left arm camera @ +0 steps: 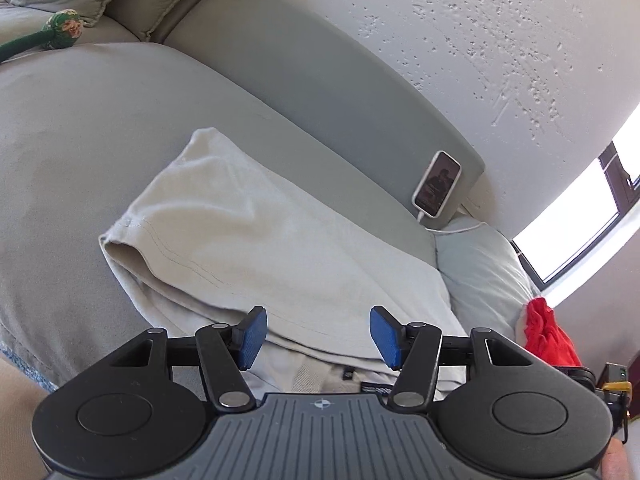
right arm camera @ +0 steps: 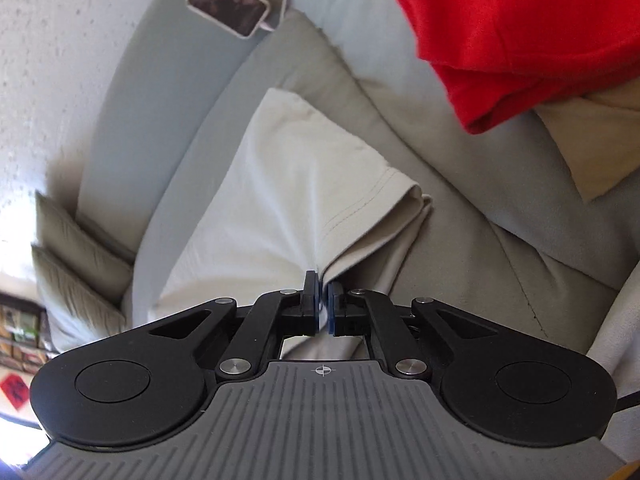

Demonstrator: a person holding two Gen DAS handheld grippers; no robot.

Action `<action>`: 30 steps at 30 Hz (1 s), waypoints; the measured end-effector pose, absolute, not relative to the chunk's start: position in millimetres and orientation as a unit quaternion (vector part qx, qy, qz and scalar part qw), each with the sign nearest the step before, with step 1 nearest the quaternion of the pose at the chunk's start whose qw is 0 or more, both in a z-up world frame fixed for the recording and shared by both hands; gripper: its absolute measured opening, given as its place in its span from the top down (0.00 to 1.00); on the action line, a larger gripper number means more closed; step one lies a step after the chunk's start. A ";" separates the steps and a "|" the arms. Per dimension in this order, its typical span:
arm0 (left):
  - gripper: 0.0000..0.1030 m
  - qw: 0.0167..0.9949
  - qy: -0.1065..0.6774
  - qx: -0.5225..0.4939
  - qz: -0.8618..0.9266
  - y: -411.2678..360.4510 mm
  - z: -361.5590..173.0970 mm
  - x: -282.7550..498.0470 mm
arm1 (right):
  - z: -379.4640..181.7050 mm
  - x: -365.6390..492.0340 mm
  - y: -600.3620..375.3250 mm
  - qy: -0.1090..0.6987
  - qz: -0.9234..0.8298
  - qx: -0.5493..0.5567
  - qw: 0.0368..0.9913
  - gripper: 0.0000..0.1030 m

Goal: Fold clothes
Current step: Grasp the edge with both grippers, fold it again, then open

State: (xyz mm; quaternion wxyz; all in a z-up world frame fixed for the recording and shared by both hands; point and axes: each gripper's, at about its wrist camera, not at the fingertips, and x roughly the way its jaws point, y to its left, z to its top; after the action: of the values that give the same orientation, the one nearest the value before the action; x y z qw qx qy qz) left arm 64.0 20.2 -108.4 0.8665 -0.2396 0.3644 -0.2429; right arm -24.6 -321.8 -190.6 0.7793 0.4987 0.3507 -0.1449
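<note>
A cream T-shirt (left arm camera: 240, 232) lies partly folded on a grey sofa seat (left arm camera: 80, 140), one sleeve hem facing left. My left gripper (left arm camera: 318, 336) hovers over the shirt's near edge, its blue pads (left arm camera: 252, 336) wide apart and touching nothing. In the right wrist view the same T-shirt (right arm camera: 280, 184) spreads out ahead with its sleeve to the right. My right gripper (right arm camera: 323, 292) has its jaws almost together at the shirt's near edge, and the creases in the cloth run in to the fingertips, so it is pinching the fabric.
A red garment (right arm camera: 520, 32) lies on a pale cushion (left arm camera: 480, 272) to the right. A phone (left arm camera: 437, 184) on a white cable leans against the sofa back. A green plush toy (left arm camera: 60, 32) sits far left. A beige cushion (right arm camera: 592, 140) lies under the red garment.
</note>
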 end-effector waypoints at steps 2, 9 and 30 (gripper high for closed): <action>0.48 0.880 0.349 -0.203 -0.249 11.7 -94.6 63.4 | -179.4 -30.1 -321.7 0.365 -0.125 0.494 0.779 0.52; 0.55 0.909 0.393 -0.041 -0.134 -10.3 -110.2 129.1 | -127.4 -37.8 -303.3 0.349 -0.091 0.395 0.845 0.48; 0.90 0.895 0.435 0.096 0.011 3.4 -111.0 125.2 | -162.7 5.7 -297.3 0.422 -0.171 0.162 0.875 0.85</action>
State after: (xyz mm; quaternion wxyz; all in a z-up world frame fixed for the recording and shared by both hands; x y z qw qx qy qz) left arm 125.2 3.4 -111.0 0.8955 0.0958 0.4345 0.0114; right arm 5.7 -297.3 -162.7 0.8754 0.1623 0.4220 -0.1712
